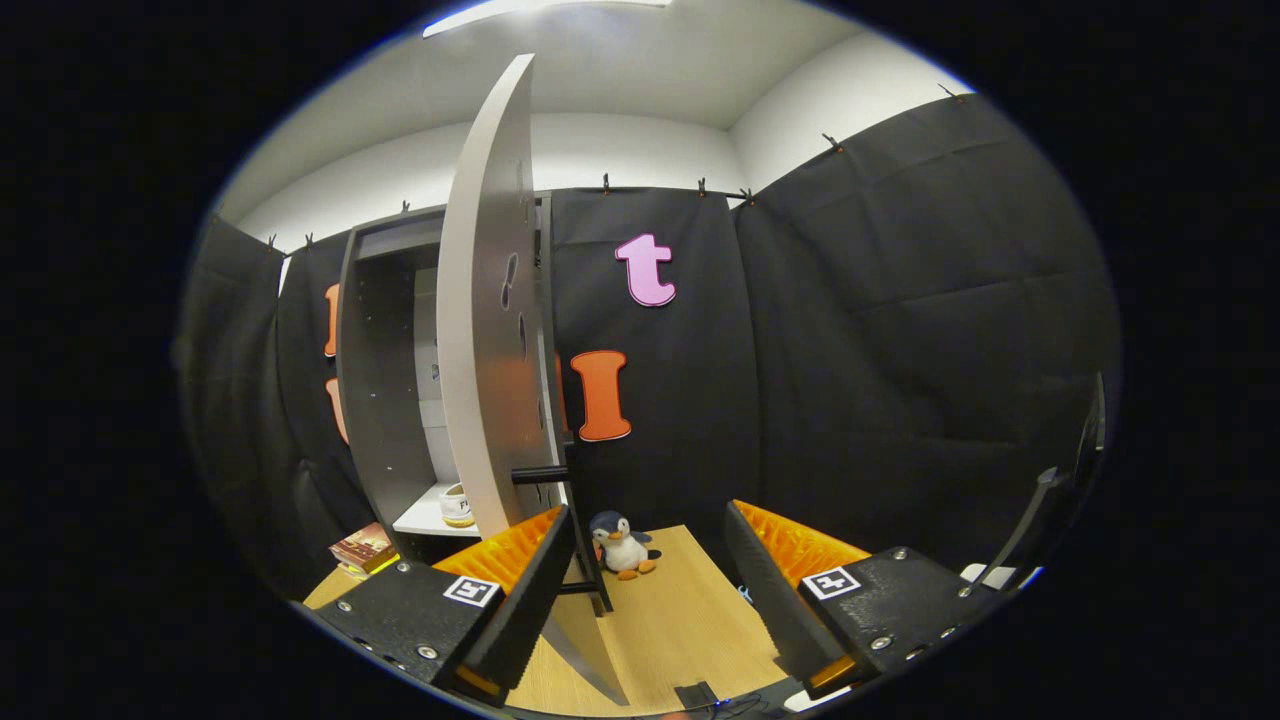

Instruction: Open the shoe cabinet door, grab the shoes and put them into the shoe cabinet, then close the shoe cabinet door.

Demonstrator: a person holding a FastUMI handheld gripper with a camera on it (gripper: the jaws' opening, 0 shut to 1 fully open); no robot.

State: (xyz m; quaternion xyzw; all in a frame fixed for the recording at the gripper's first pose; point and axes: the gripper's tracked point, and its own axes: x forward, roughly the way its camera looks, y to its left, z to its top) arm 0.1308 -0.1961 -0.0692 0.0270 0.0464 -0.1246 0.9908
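The dark shoe cabinet (375, 400) stands to the left ahead of me with its pale door (490, 330) swung wide open, edge toward me. A black bar handle (540, 474) sticks out of the door just above my left fingertip. Inside, a white shoe (458, 506) with a tan sole rests on the white shelf (425, 518). My gripper (650, 525) is open with nothing between its fingers. The door's lower edge runs right beside the left finger (520, 590).
A small penguin plush (622, 545) sits on the wooden floor (680, 620) just ahead between the fingers. A brown box (362, 548) lies at the cabinet's foot on the left. Cables (705, 697) lie close below, and a black stand (1040, 520) rises at the right.
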